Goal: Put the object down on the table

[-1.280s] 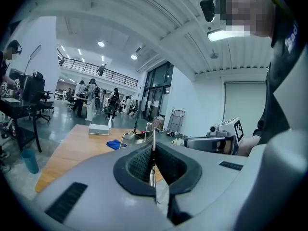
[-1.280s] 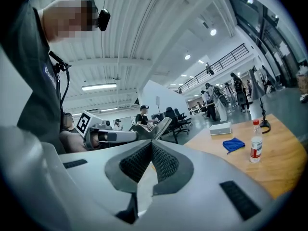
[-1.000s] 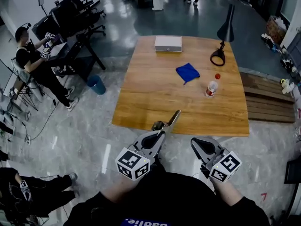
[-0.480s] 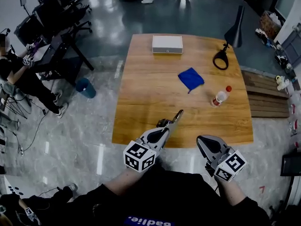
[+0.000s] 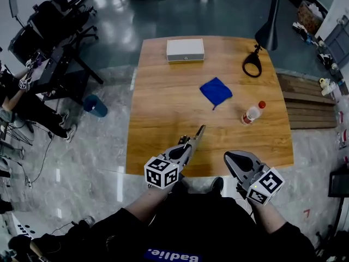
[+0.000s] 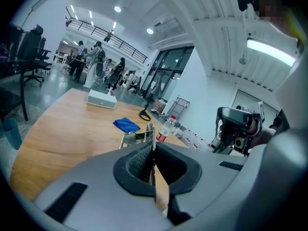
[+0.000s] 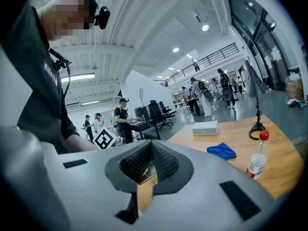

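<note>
My left gripper (image 5: 184,147) is shut on a thin silvery metal piece (image 5: 197,135) that sticks out forward over the near part of the wooden table (image 5: 158,108), above its surface. In the left gripper view the metal piece (image 6: 137,137) runs out from between the closed pads of the left gripper (image 6: 152,150). My right gripper (image 5: 235,158) hovers at the table's near edge, to the right of the left one. Its jaws look shut with nothing between them in the right gripper view (image 7: 150,159).
On the table lie a blue cloth (image 5: 216,91), a plastic bottle with a red cap (image 5: 252,113), a white box (image 5: 185,49) at the far edge and a black desk lamp (image 5: 253,64). A blue bin (image 5: 95,106) stands on the floor to the left, with chairs and people beyond.
The person has come closer to the table. Both grippers now reach over its near edge, and the left one still holds the metal piece.
</note>
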A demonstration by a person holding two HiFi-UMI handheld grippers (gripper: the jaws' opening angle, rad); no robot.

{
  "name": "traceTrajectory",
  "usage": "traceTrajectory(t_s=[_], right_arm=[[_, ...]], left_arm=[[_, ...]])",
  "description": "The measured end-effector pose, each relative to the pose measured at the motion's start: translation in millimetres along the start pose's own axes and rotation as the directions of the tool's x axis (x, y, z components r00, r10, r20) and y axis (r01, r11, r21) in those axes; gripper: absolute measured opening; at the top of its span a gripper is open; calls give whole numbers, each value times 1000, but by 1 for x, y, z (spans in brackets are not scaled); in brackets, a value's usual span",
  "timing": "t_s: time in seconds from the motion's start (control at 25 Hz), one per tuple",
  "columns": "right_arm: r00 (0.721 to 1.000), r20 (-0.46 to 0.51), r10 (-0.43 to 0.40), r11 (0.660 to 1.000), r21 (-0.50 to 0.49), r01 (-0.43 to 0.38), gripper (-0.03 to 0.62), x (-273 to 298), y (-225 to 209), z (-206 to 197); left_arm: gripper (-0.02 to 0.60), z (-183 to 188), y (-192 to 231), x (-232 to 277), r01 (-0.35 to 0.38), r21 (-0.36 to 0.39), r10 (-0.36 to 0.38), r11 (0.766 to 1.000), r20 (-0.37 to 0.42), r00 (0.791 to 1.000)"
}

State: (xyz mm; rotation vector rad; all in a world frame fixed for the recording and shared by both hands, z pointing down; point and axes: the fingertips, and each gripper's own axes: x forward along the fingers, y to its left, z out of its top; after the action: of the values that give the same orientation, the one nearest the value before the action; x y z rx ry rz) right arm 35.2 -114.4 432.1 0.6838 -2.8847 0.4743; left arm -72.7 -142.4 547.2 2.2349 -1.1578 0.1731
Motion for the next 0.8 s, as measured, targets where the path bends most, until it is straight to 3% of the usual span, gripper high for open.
traceTrajectory(t_s=[0.24,0.48,0.8], right_arm=[[1000,-26,13,1000,19,-13,5,-16,-34,-3],[999,-50,16,999,36,-14,5,-23,-51,-9],[997,-74,10,999,51,-7,5,-30,-59,-19]], left_arm=[[9,-28,27,44,-63,-127,55,990,-67,996],[9,-52,49,77,-109,-267,86,957,-96,992],[9,-87,75,102,-175,-348,131,921,-147,980]])
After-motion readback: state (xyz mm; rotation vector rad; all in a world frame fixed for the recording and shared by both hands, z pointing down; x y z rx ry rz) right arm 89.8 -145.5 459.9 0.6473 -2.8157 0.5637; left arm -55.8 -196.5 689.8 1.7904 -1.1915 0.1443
